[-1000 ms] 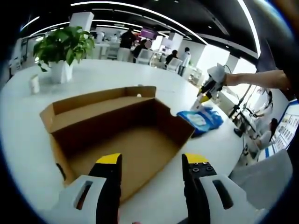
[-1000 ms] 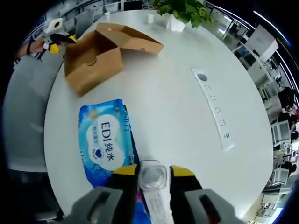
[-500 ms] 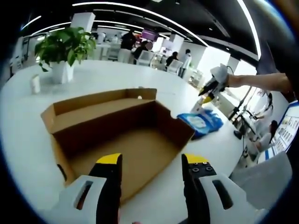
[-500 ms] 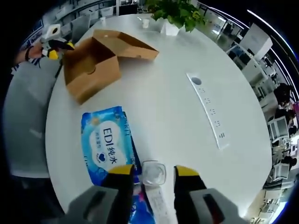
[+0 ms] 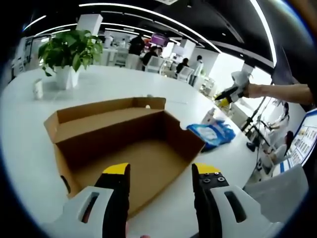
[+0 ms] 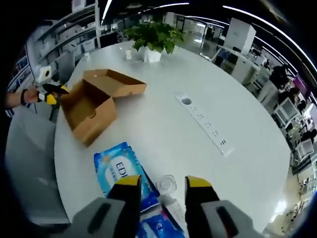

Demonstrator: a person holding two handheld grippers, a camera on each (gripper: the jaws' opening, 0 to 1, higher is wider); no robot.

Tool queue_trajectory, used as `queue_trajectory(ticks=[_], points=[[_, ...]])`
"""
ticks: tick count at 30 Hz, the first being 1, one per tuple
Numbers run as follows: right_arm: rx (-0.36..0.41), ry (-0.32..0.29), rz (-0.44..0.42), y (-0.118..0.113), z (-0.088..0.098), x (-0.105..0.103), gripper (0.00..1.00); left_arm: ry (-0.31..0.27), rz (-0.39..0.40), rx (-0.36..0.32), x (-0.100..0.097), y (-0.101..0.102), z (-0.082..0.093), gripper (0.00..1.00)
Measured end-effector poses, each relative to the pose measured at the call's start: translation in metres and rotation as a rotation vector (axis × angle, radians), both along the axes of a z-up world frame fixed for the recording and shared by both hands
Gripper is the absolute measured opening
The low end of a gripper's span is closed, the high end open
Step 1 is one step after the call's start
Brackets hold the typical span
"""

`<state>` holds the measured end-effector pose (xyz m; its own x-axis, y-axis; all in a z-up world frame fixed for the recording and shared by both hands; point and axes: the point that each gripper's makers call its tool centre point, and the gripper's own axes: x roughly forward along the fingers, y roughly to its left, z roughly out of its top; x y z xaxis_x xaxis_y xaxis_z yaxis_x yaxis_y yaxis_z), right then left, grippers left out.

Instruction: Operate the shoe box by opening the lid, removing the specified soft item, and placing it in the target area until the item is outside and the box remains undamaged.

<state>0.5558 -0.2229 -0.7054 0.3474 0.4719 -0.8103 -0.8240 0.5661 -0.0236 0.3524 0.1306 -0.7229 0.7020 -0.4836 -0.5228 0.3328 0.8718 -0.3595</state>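
Note:
The brown cardboard shoe box [image 5: 133,148] lies open and empty on the white table, its lid folded back. My left gripper [image 5: 161,179] hovers open just above its near edge. The soft blue wipes pack [image 5: 213,133] lies on the table beyond the box's right corner. In the right gripper view the pack [image 6: 119,167] sits below and left of my open right gripper [image 6: 162,182], apart from it, its clear tab [image 6: 166,184] seen between the jaws. The box [image 6: 91,106] stands further off. My right gripper [image 5: 233,92] is also seen high above the pack, and my left gripper [image 6: 48,87] by the box.
A potted plant [image 5: 67,49] and a small white cup [image 5: 37,89] stand at the table's far side. A white power strip [image 6: 205,124] runs across the table's middle. The table edge [image 6: 59,188] is near the pack. People and desks fill the background.
My right gripper has opened off the pack's clear tab and risen well above the table; the pack stays lying there. My left gripper has held still over the box.

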Motion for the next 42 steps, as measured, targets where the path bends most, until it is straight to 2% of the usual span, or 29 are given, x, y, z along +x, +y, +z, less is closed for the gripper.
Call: queue_trajectory(ticks=[6,11,15,27,42], points=[[0.079,-0.017,-0.085,-0.001,0.012,-0.010,0.32,-0.004,0.015,-0.014,-0.001,0.002,0.003,0.50],[0.253,-0.033,-0.203,0.011,0.030,-0.017,0.32,-0.009,0.009,-0.014,-0.002,0.000,0.005,0.51],[0.375,-0.063,-0.238,0.024,0.044,-0.029,0.31,-0.013,-0.007,-0.010,-0.004,-0.003,0.007,0.51],[0.477,-0.114,-0.269,0.044,0.058,-0.075,0.34,-0.022,-0.031,-0.017,-0.005,-0.009,0.011,0.51],[0.547,-0.092,-0.309,0.068,0.047,-0.127,0.38,-0.017,-0.036,-0.024,-0.002,-0.009,0.007,0.50]])
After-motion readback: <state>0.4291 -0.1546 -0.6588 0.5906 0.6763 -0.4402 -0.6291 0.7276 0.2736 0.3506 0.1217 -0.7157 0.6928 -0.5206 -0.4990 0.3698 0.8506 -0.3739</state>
